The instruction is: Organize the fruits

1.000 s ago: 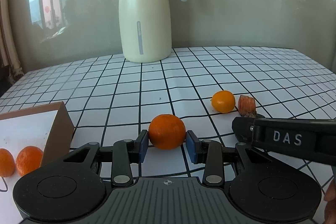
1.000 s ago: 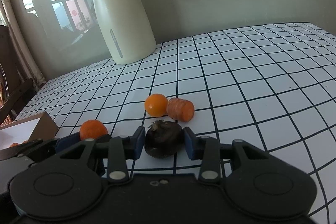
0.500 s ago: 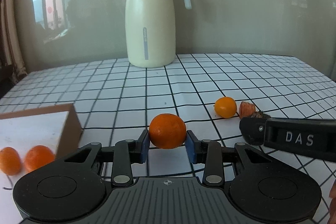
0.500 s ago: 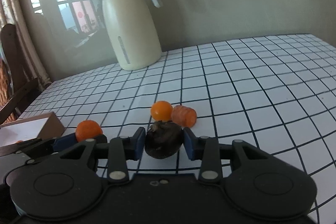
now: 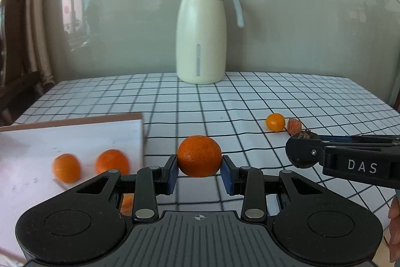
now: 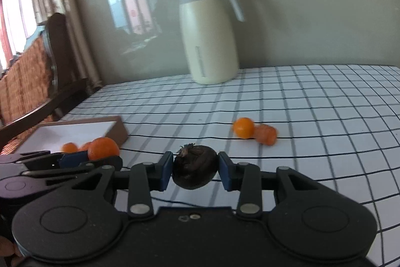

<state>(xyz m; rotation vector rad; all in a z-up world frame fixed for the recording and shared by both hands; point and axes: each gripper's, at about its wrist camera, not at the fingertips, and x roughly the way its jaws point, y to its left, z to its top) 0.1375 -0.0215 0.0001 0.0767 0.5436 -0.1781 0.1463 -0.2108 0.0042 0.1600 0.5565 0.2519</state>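
Both grippers have risen and drawn back from the white checked surface (image 5: 250,101) since a second ago, each with its fruit. Left gripper (image 5: 199,175) jaws pinch a round orange mandarin (image 5: 199,156), held above the cloth just beside the shallow brown cardboard box (image 5: 75,131). Right gripper (image 6: 195,170) jaws pinch a dark brown round fruit (image 6: 195,170).

Only the right view shows a wicker-backed wooden chair (image 6: 27,81). The left view shows two blurred mandarins (image 5: 66,167) inside the box; the right view half hides them behind the left gripper. A small orange kumquat (image 6: 243,127) touches a carrot chunk (image 6: 266,134) on the cloth. The cream thermal jug (image 5: 200,31) stands behind.
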